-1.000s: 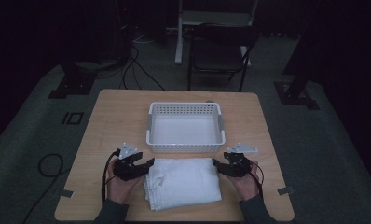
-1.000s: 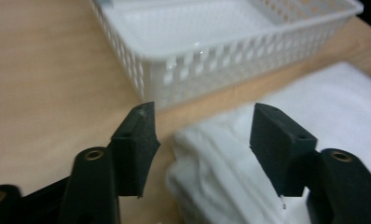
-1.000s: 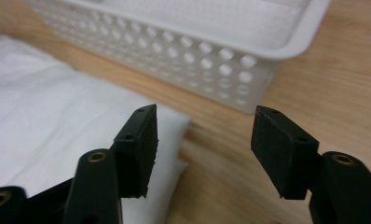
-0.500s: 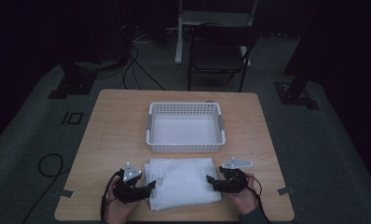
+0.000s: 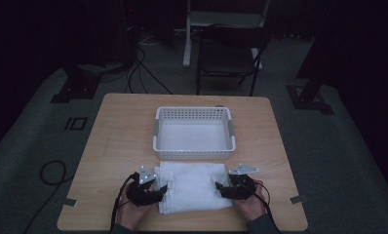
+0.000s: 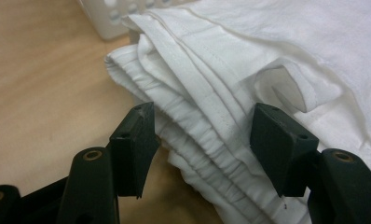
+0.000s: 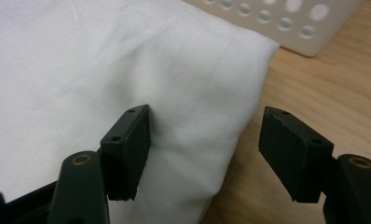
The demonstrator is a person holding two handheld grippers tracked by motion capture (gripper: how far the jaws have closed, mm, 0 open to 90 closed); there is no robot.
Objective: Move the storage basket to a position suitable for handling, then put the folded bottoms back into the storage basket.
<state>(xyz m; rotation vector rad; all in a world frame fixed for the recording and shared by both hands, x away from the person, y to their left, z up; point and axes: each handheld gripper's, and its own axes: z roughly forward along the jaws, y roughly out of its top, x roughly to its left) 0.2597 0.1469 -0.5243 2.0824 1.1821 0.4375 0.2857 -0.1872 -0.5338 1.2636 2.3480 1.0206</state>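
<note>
A folded white cloth point(image 5: 192, 187) lies on the wooden table point(image 5: 119, 136), just in front of a white perforated basket point(image 5: 158, 134). My left gripper point(image 5: 160, 191) sits low at the cloth's left edge. In the left gripper view the left gripper point(image 6: 204, 135) straddles the layered hems of the cloth point(image 6: 267, 46); its jaws have just been closing a little, with a gap still showing. My right gripper point(image 5: 220, 190) is at the cloth's right edge. In the right gripper view the right gripper point(image 7: 204, 140) has just been opening, one jaw on the cloth point(image 7: 104, 56), the other over bare wood.
The basket point(image 7: 286, 23) stands empty right behind the cloth, and its corner point(image 6: 109, 18) lies close to the left gripper. A dark chair point(image 5: 228, 53) and cables are on the floor beyond the table. Bare wood lies on both sides of the cloth.
Both hands have come toward the table's near edge and lower, from beside the cloth's far corners to its middle sides. The cloth has not moved.
</note>
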